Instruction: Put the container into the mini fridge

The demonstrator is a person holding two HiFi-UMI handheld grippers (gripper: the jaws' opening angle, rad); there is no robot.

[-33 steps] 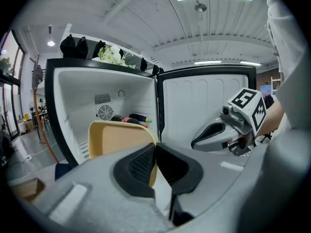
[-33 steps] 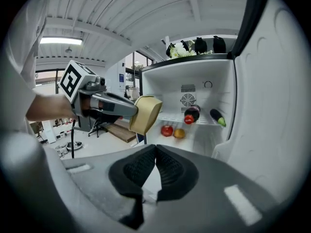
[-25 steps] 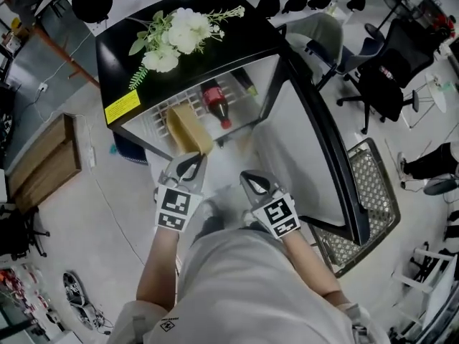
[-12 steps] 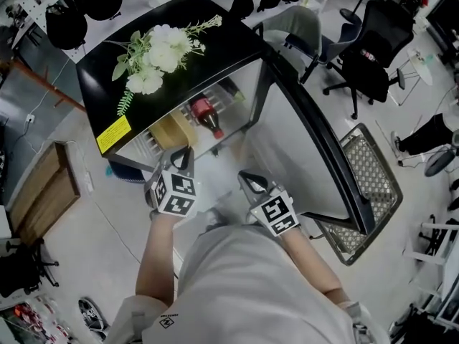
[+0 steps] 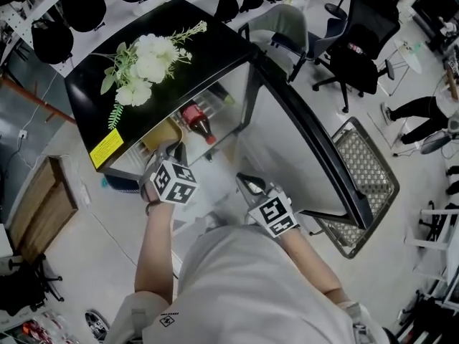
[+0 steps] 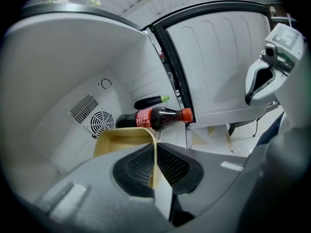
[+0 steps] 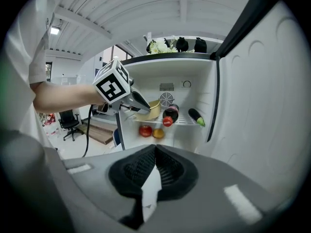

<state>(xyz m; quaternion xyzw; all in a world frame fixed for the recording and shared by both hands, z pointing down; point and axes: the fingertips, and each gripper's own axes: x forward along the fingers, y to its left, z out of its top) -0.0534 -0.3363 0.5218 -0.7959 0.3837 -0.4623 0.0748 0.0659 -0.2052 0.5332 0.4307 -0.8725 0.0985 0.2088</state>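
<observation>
The yellow container [image 6: 121,140] lies on the wire shelf of the open mini fridge [image 5: 179,34], beside a cola bottle [image 6: 158,118]. My left gripper [image 6: 154,147] reaches into the fridge opening with the container's thin rim between its pads. Its jaws have just been opening slightly, with the rim still pinched. In the head view the left gripper [image 5: 174,151] is at the shelf's front and the container [image 5: 159,136] shows under the fridge top. My right gripper [image 5: 244,181] hangs back in front of the fridge, shut and empty. It [image 7: 155,152] faces the container [image 7: 151,109].
An eggplant [image 7: 196,116] lies right of the cola bottle [image 7: 170,115] on the shelf. A red fruit [image 7: 145,130] and an orange one [image 7: 158,133] sit below. The fridge door [image 5: 301,149] stands open at right. Flowers [image 5: 147,59] lie on top. A wire basket [image 5: 366,192] is behind the door.
My left gripper has moved up and left into the fridge with the container, which now lies further in under the top. The right gripper has stayed put.
</observation>
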